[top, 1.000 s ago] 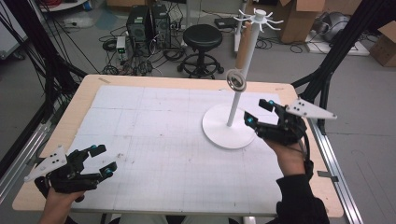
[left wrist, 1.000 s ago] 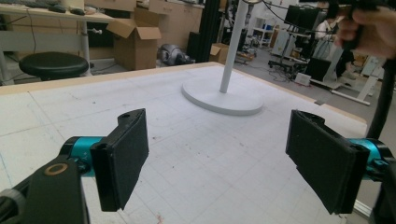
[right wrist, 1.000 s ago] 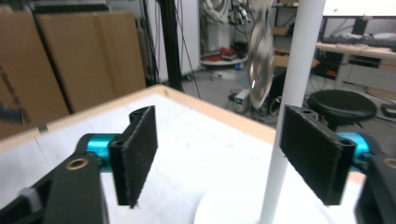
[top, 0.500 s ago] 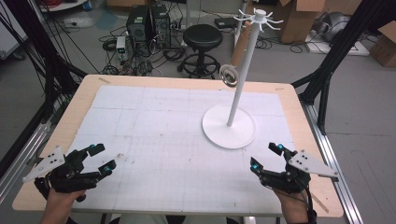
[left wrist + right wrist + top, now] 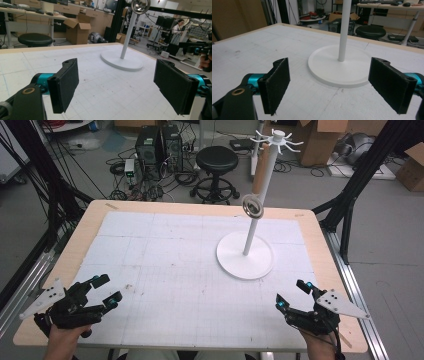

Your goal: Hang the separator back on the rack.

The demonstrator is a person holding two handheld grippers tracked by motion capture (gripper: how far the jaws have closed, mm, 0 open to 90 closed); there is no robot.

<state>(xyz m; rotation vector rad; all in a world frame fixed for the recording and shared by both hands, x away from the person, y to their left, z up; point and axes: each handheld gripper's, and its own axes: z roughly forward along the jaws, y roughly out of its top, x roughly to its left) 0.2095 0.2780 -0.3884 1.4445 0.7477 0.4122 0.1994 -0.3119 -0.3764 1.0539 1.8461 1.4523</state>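
High view first: we take the white stand [image 5: 245, 255] as landmark, upright on the table [image 5: 165, 245], round base flat, pole vertical, so its long axis runs straight up. A metal ring [image 5: 253, 206] hangs partway up the pole, on the near-left side of it; we cannot tell what it hangs from. Our right gripper [image 5: 294, 295] sits near the front edge, just in front of and slightly right of the base, jaws spread apart, holding nothing. Our left gripper [image 5: 105, 291] sits well apart from the stand, far to its left and front, jaws also spread and empty. So the right hand is clearly nearer. Right gripper view: stand [image 5: 343, 65] dead ahead between the two open pads, pole centred, gripper level and low over the table. Left gripper view: stand [image 5: 122, 60] ahead and off toward the right, ring [image 5: 140, 5] high at the top edge. We judge any reach for the ring goes forward and up from the right hand.
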